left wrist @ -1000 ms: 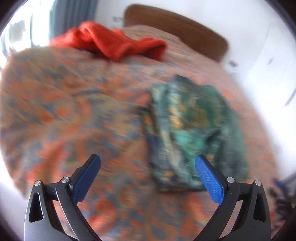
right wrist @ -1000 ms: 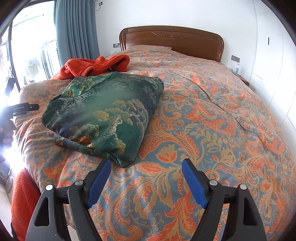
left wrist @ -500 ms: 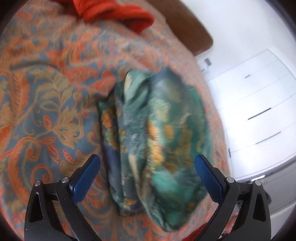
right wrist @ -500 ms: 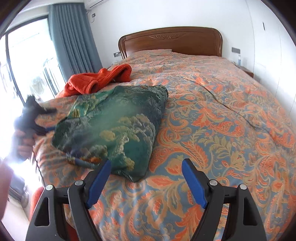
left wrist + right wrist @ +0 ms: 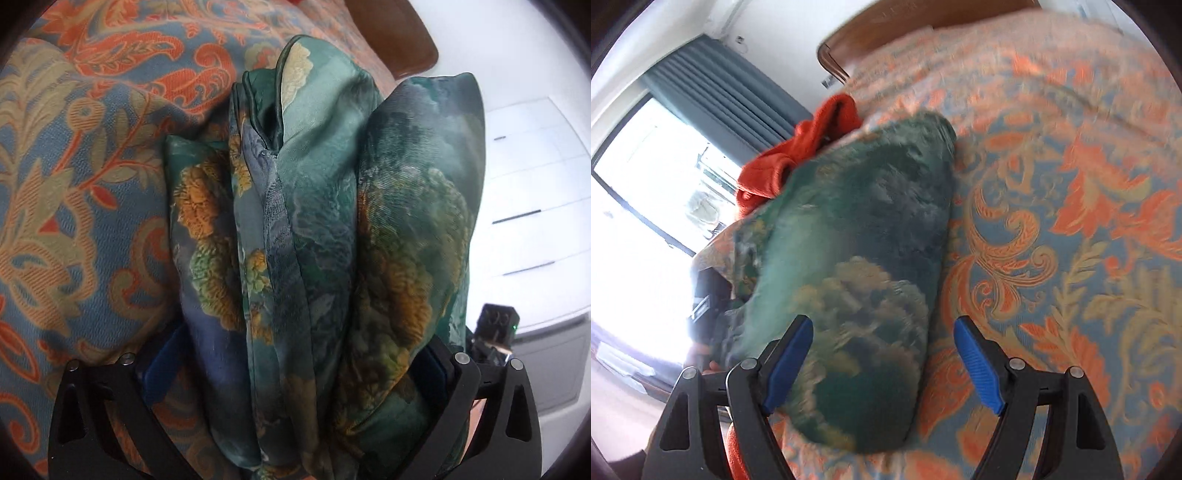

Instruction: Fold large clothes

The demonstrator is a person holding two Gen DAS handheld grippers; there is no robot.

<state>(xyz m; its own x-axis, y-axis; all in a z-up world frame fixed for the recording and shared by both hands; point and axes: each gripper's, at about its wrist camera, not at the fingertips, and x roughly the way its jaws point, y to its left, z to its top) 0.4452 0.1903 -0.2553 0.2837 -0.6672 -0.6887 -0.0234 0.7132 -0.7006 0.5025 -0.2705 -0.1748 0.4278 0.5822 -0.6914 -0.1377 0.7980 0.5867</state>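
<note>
Since a second ago we have closed in on the folded green garment [image 5: 314, 240] lying on the bedspread [image 5: 92, 166], our left gripper [image 5: 295, 373] straddling its layered edge, pads hidden so we cannot tell its grip, our right gripper [image 5: 882, 365] open, the orange garment [image 5: 801, 147] seemingly next.

A smooth, faintly glossy satin-like weave is shown by the folded green garment [image 5: 325, 229], set against the matt, ribbed woven cloth of the paisley bedspread [image 5: 74, 177]. The orange garment [image 5: 798, 155] appears soft and fuzzy. Polished wood is seen on the headboard [image 5: 399, 33], ridged blue plastic on the right gripper [image 5: 882, 363] pads.
</note>
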